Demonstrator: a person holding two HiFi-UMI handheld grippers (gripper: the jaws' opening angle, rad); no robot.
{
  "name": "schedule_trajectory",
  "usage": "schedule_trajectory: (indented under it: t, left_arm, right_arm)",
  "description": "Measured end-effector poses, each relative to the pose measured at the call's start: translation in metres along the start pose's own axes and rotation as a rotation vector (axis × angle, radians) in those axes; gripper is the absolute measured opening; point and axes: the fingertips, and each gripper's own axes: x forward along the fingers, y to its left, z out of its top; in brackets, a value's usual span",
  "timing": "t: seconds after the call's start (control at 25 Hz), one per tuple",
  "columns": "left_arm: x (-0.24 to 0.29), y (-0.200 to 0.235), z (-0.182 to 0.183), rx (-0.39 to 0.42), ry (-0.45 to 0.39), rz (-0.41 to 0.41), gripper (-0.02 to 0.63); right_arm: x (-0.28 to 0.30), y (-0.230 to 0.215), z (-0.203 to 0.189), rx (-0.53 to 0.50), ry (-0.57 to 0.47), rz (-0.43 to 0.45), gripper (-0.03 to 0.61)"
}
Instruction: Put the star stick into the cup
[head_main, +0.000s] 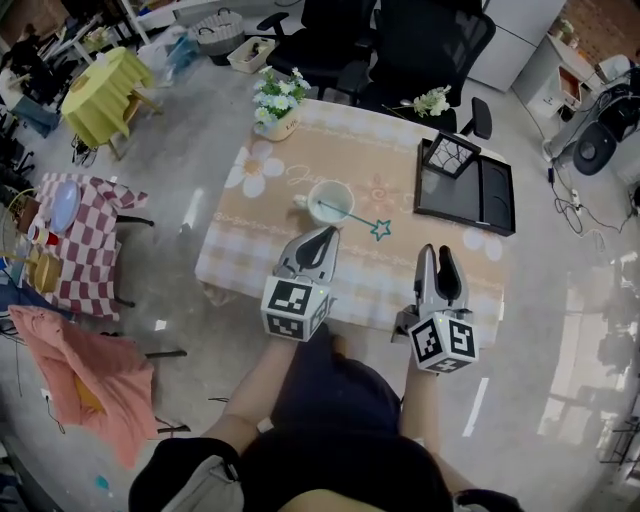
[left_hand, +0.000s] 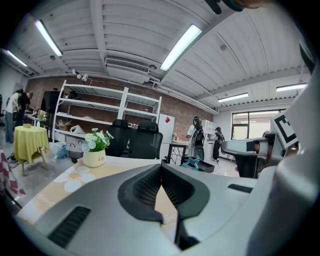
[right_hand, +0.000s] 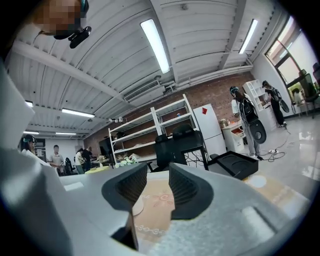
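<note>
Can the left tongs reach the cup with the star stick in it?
Probably yes: the left tongs sit just in front of the cup with nothing in between, though they are shut.

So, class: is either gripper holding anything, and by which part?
Nothing: left gripper shut empty, right gripper open; star stick rests in the cup.

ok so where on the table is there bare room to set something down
Bare cloth left of the cup, from the flower pot to the near edge; also between the star stick and the black tray. Crowded around the cup itself.
</note>
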Motion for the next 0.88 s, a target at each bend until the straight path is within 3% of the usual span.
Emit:
schedule_trajectory:
  t: [0.08, 0.2, 0.32, 0.88]
  left_arm:
    - [0.0, 0.0, 0.004, 0.006, -0.02, 0.003, 0.009]
    - [0.002, -0.005, 0.008, 0.014, -0.041, -0.011, 0.009]
    - [0.004, -0.008, 0.009, 0.019, -0.049, -0.026, 0.009]
    - [0.01, -0.013, 0.003, 0.03, -0.032, -0.056, 0.009]
  right_arm:
    - [-0.003, -0.005, 0.001, -0.014, 0.002, -0.024, 0.133]
    - [-0.009, -0.014, -0.003, -0.055, 0.01, -0.074, 0.04]
    - [-0.013, -0.019, -0.01, -0.068, 0.027, -0.102, 0.005]
    - [-0.015, -0.021, -0.026, -0.13, 0.086, -0.115, 0.005]
